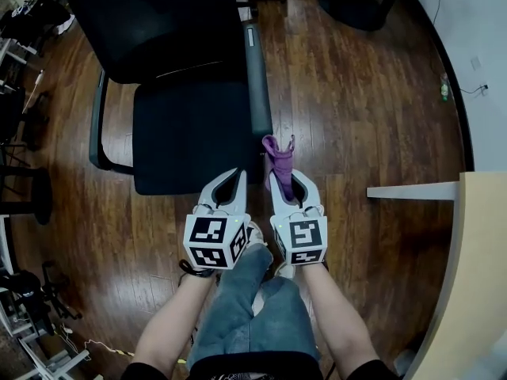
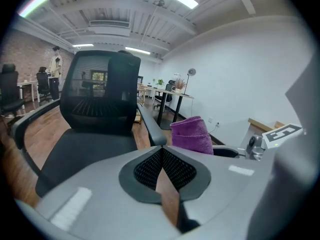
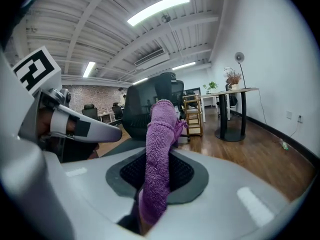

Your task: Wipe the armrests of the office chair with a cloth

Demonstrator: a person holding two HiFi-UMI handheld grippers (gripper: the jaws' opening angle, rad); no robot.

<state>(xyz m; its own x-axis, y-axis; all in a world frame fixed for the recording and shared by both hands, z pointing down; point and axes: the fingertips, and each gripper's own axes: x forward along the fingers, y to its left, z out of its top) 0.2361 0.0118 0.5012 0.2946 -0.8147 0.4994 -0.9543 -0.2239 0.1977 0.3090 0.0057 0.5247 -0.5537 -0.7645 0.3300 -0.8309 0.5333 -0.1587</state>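
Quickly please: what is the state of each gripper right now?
Left gripper: closed, holding nothing.
Right gripper: closed on the cloth.

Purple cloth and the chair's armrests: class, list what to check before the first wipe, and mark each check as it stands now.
1. The cloth is clamped in the right tongs: ok.
2. The left tongs are shut and hold nothing: ok.
3. The cloth touches the nearer armrest: not ok, it is held just short of the armrest's front end.
4. The far armrest is in view: ok.
5. Where the armrests are dirty: cannot tell.
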